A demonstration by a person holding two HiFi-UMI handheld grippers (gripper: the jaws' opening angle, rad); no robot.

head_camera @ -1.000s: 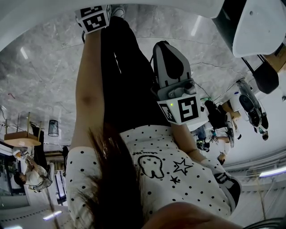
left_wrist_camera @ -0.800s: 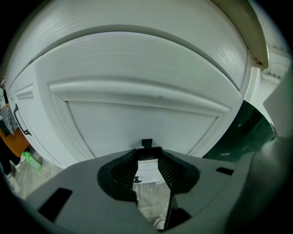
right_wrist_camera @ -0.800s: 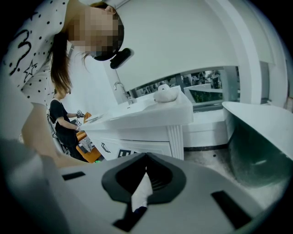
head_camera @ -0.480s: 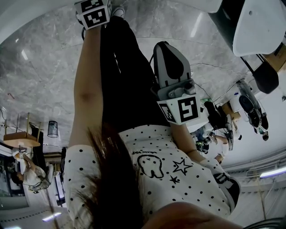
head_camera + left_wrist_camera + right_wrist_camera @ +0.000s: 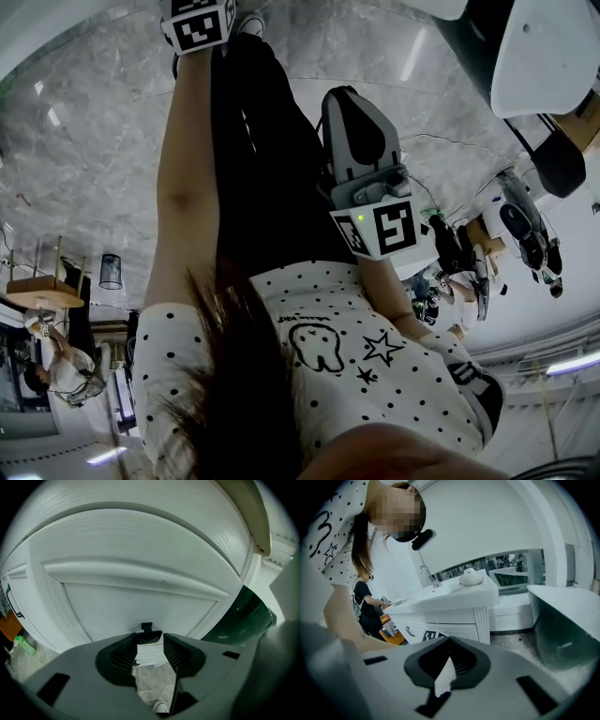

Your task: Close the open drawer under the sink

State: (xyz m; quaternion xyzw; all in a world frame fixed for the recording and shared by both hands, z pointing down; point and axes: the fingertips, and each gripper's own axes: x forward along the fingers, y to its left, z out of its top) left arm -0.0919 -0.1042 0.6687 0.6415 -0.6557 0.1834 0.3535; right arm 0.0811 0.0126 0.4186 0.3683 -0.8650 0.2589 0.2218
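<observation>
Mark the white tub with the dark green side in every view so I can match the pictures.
Head view: the tub sits in the top right corner.
Left gripper view: its dark green side shows at the right, past the white cabinet.
Right gripper view: it fills the right side, rim above dark wall.
Shared landmark: the grey marble floor, seen in all three.

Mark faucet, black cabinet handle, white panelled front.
faucet (image 5: 425, 569), right gripper view, arch of the spout.
black cabinet handle (image 5: 409, 631), right gripper view, middle of the bar.
white panelled front (image 5: 140, 604), left gripper view, flat inner panel.
</observation>
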